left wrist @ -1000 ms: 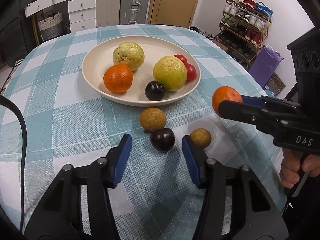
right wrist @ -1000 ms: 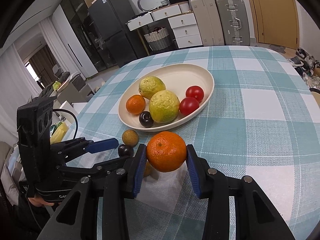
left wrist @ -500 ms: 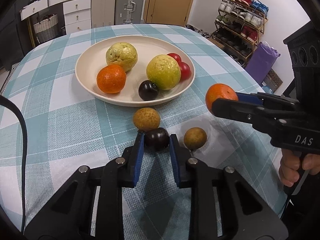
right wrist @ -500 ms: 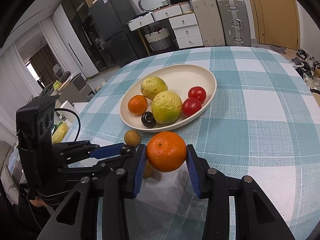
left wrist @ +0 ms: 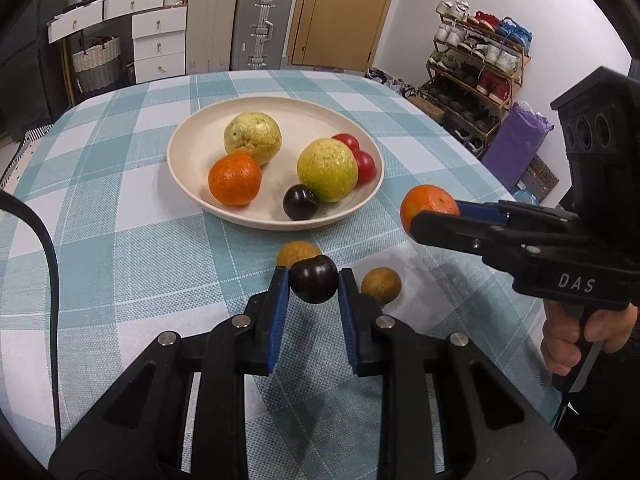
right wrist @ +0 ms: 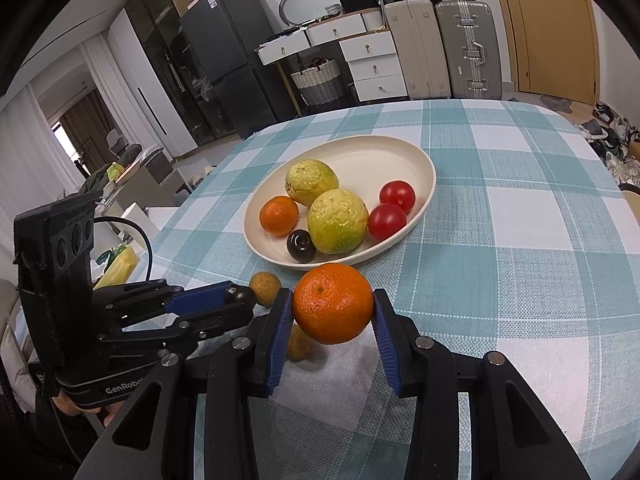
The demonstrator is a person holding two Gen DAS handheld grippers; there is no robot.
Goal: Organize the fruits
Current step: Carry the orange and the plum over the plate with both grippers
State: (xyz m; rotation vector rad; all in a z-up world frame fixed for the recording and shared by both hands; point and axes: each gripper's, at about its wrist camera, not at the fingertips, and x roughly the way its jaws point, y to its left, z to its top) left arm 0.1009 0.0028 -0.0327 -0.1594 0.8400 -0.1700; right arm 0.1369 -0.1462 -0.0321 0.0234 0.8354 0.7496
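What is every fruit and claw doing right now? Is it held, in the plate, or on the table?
left claw: shut on the dark plum.
dark plum: gripped, looks lifted.
right claw: shut on the held orange.
held orange: gripped above the tablecloth.
two brown fruits: lying on the tablecloth.
plate: holds two guavas, an orange, a plum, two tomatoes.

Dark plum (left wrist: 313,283) in left gripper (left wrist: 313,285)
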